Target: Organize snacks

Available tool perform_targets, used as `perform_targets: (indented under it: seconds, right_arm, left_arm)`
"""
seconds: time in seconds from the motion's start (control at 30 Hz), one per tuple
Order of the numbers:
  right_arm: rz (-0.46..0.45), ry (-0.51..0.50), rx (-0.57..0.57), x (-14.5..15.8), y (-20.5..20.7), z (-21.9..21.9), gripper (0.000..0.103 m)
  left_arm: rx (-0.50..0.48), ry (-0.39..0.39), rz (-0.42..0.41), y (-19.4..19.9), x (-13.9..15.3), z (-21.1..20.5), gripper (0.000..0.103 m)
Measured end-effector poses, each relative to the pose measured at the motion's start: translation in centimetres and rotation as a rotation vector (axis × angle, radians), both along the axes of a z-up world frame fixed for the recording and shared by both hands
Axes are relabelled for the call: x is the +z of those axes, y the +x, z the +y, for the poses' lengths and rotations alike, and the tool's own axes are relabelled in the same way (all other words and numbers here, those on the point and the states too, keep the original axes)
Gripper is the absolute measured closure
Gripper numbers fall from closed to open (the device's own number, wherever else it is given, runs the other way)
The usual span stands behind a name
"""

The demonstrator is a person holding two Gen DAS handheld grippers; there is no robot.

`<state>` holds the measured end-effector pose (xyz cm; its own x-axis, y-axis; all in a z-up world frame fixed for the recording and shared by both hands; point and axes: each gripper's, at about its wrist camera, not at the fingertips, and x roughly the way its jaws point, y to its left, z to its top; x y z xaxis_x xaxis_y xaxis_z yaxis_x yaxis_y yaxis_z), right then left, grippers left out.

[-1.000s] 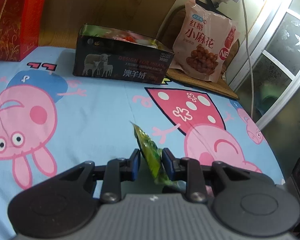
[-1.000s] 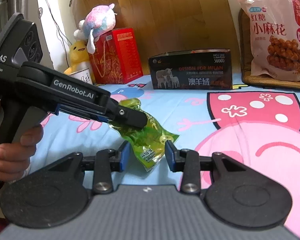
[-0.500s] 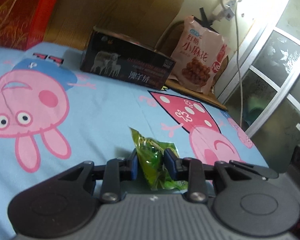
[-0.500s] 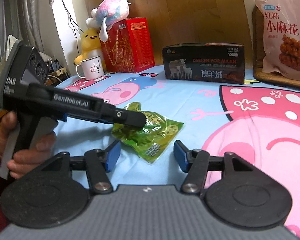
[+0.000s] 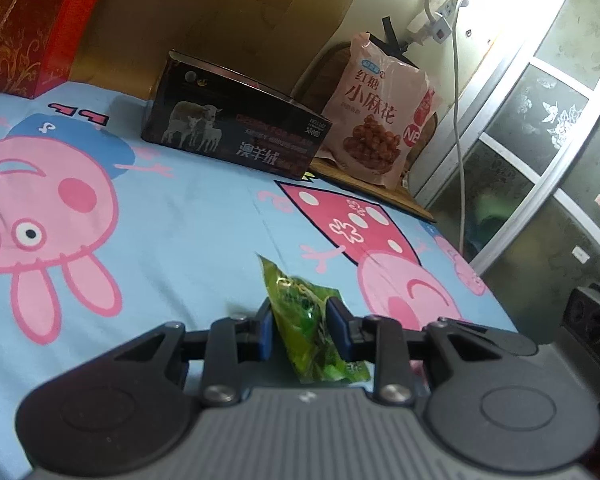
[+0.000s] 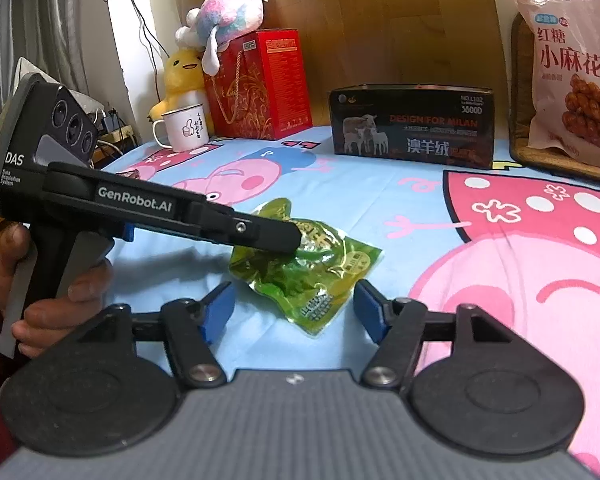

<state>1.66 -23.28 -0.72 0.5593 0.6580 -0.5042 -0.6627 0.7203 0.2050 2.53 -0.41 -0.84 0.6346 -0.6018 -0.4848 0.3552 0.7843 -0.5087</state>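
Note:
A green snack packet [image 5: 305, 322] is clamped between the blue pads of my left gripper [image 5: 299, 320], just above the cartoon-print cloth. In the right wrist view the same packet [image 6: 316, 272] hangs from the left gripper [image 6: 294, 236], which comes in from the left. My right gripper [image 6: 294, 308] is wide open, its pads either side of the packet's lower corner without touching it. A black open-top box [image 6: 412, 124] with sheep pictures stands at the back; it also shows in the left wrist view [image 5: 236, 132]. Its inside is hidden.
A large pink snack bag [image 6: 572, 80] leans on a woven mat at the back right. A red gift box [image 6: 260, 84], plush toys [image 6: 224, 16] and a white mug [image 6: 182, 130] stand at the back left. A window frame [image 5: 540, 152] is beyond the right edge.
My right gripper has opened wide and let go of the packet. My left gripper has kept its hold, and the packet has turned flatter and dropped slightly towards the cloth.

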Motion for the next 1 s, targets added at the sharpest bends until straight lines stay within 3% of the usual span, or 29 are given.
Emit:
perform_targets:
  seconds: [0.6,0.83,0.9,1.0]
  right_arm:
    - [0.014,0.019,0.002,0.0,-0.2,0.1,0.028]
    - [0.063,0.103,-0.026,0.0,0.3,-1.2,0.024]
    - [0.093,0.156,-0.065,0.1,0.5,-2.1,0.016]
    - [0.176,0.277,-0.140,0.0,1.1,-4.2,0.016]
  left_arm:
    - [-0.004,-0.043,0.020,0.1,-0.3,0.4,0.076]
    - [0.006,-0.077,0.005,-0.2,-0.1,0.9,0.076]
    - [0.009,-0.091,0.001,-0.2,-0.1,1.0,0.076]
    - [0.016,-0.111,-0.005,-0.3,-0.1,1.3,0.076]
